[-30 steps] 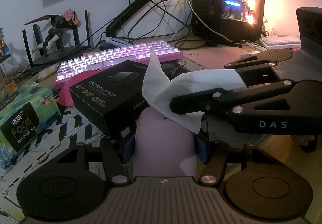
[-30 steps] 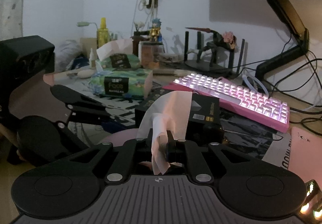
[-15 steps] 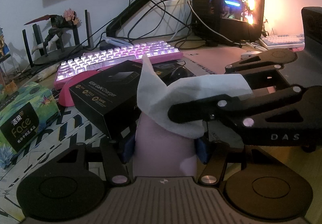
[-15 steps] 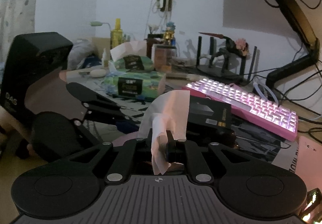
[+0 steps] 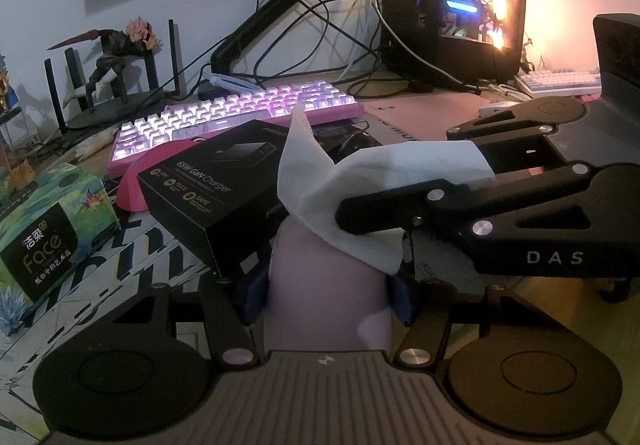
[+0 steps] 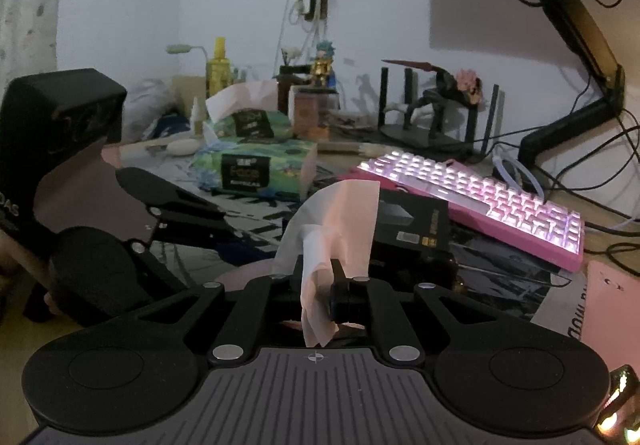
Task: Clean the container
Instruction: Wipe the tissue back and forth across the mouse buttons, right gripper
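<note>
Pale pink and smooth-sided, the rounded plastic container (image 5: 326, 297) is seen clamped between the two blue-padded fingers (image 5: 256, 295) of the left gripper (image 5: 328, 295), one pad pressed to each flank, so that its body fills the gap between the jaws and its top reaches forward past the fingertips. In the right wrist view only a pink sliver of the container (image 6: 248, 271) is made out, low and just left of the right gripper's fingers. A crumpled white paper tissue (image 5: 360, 185) is pinched in the tightly closed jaws of the right gripper (image 5: 348, 215), which enters from the right; the tissue is draped over the container's upper right edge and appears to touch it, with one corner standing upright. From the right gripper's own camera the tissue (image 6: 332, 229) is seen squeezed between the fingers of that gripper (image 6: 320, 285), a strip hanging down behind them. Just behind the container a black cardboard charger box (image 5: 216, 185) is seen lying on the printed desk mat (image 5: 132, 257). Beyond the box a pink backlit keyboard (image 5: 236, 117) is set across the desk. At the left edge a green tissue pack (image 5: 44, 229) is placed. Further back a dark action figurine (image 5: 112, 61) on a stand and a black monitor arm (image 5: 256, 25) are visible, and a glowing computer tower (image 5: 452, 1) is stood at the back right.
</note>
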